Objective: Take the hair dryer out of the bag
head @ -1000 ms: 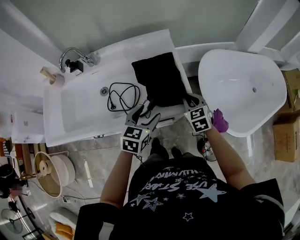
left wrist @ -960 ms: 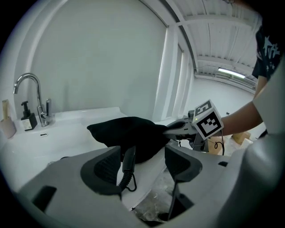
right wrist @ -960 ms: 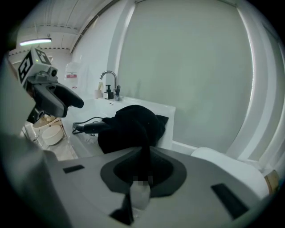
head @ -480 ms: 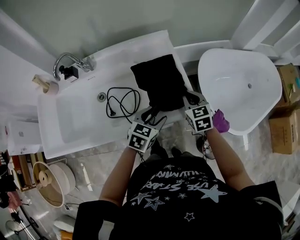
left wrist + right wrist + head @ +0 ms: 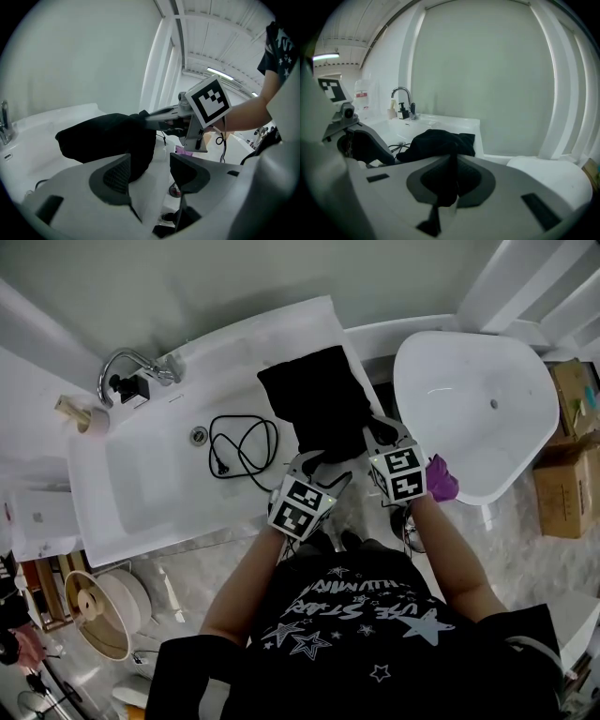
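Observation:
A black fabric bag lies on the right end of the white sink counter. A black power cord lies coiled in the basin and runs toward the bag; the hair dryer's body is hidden. My right gripper has just been closing and is shut on the bag's near right edge, with black cloth pinched between its jaws. My left gripper hovers at the bag's near left corner. Its jaws have just closed a little, stand open and hold nothing, with the bag just ahead.
A chrome faucet and a soap bottle stand at the sink's far left. A white freestanding tub sits right of the counter, with cardboard boxes beyond it. A round bin stands on the floor at lower left.
My left gripper has moved right and down, closer to the bag's near edge. My right gripper stays at the bag's right edge, now clamped on the cloth and slightly raised.

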Available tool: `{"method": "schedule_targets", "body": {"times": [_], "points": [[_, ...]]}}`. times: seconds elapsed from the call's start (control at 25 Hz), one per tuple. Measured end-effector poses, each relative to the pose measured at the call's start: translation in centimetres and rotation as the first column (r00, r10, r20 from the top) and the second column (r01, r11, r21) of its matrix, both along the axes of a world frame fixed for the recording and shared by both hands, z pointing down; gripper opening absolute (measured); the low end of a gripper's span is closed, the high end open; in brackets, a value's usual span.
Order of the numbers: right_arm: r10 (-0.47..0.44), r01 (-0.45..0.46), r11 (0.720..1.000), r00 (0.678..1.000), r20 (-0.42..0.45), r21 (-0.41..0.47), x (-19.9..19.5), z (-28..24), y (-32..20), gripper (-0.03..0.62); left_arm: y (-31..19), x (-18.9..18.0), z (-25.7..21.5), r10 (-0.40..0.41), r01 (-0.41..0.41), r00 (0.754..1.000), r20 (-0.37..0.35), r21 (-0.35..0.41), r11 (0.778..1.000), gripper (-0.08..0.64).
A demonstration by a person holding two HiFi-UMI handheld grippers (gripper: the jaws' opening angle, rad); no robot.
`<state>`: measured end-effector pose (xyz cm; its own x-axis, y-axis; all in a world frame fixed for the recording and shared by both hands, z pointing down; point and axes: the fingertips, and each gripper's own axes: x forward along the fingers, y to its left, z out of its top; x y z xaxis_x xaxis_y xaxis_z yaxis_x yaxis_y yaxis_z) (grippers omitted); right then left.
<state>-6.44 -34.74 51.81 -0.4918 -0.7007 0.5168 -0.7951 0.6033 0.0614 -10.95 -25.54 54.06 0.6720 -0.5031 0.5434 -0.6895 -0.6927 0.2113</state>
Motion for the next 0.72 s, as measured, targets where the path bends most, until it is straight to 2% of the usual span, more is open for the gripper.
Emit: {"method": "schedule_targets", "body": {"times": [0.24, 0.48, 0.72], "points": [[0.002, -0.002, 1.0, 1.0, 0.005, -0.004, -0.1, 0.1, -0.1, 0.028, -0.8, -1.4, 1.0, -0.059, 0.061, 0.997, 0.041, -0.051, 0.997, 0.274], [0.005, -0.005, 1.0, 1.0, 0.01, -0.008, 0.0, 0.0, -0.5, 0.028, -1.6, -2.3, 1.3, -0.119, 0.122, 0.992, 0.052, -0.054, 0.991, 0.202], [-0.014, 0.014, 1.0, 0.999, 0.034, 0.009, -0.2, -0.6, -0.8, 0.028, -2.3, -2.5, 1.7, -0.141, 0.145, 0.988, 0.06, -0.07, 0.987, 0.256]]}}
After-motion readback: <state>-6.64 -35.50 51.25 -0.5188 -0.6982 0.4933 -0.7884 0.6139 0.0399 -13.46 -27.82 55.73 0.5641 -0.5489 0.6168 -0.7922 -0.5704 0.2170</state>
